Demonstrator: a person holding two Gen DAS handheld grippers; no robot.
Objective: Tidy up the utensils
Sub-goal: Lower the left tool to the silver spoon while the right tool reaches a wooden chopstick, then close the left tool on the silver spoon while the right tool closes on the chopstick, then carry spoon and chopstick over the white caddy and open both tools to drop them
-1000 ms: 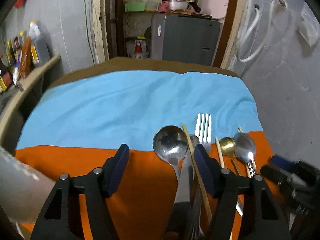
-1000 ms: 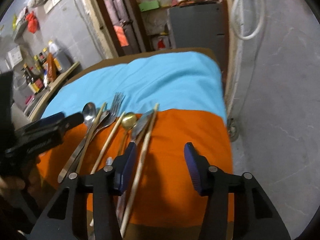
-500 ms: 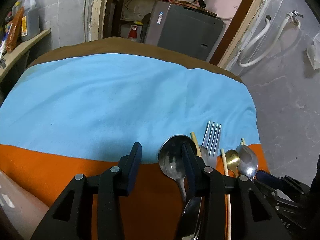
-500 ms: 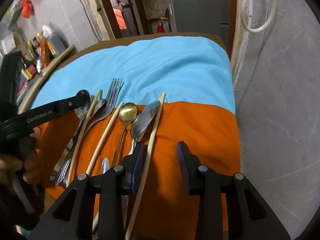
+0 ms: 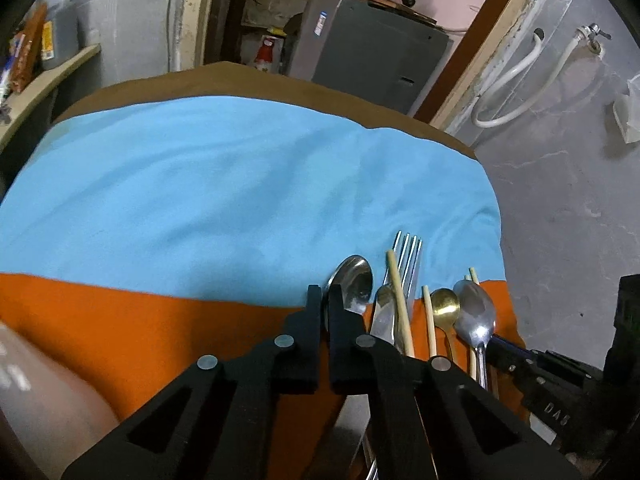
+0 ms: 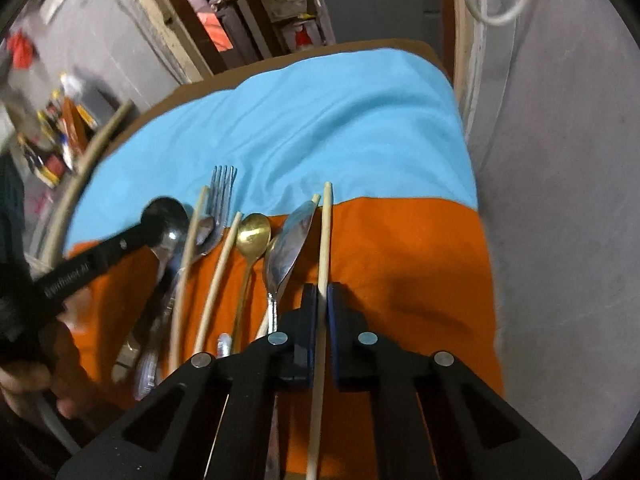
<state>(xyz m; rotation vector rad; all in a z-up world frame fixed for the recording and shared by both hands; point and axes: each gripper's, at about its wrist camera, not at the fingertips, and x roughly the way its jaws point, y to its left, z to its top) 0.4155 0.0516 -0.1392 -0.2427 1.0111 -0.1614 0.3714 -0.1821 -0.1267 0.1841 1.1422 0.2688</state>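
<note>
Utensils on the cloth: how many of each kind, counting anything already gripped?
spoons: 3 (large steel spoon, gold spoon, silver spoon)
chopsticks: 4, one held by the right gripper
fork: 1
knife: 1
Total: 9

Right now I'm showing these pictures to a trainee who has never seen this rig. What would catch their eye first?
Probably the right gripper, shut on the rightmost chopstick, which runs out between its fingers over the orange cloth. Next, the row of utensils beside it: gold spoon, silver spoon and fork, lying where the orange meets the blue cloth. At the row's far left, the left gripper is closed beside a large spoon.
</note>
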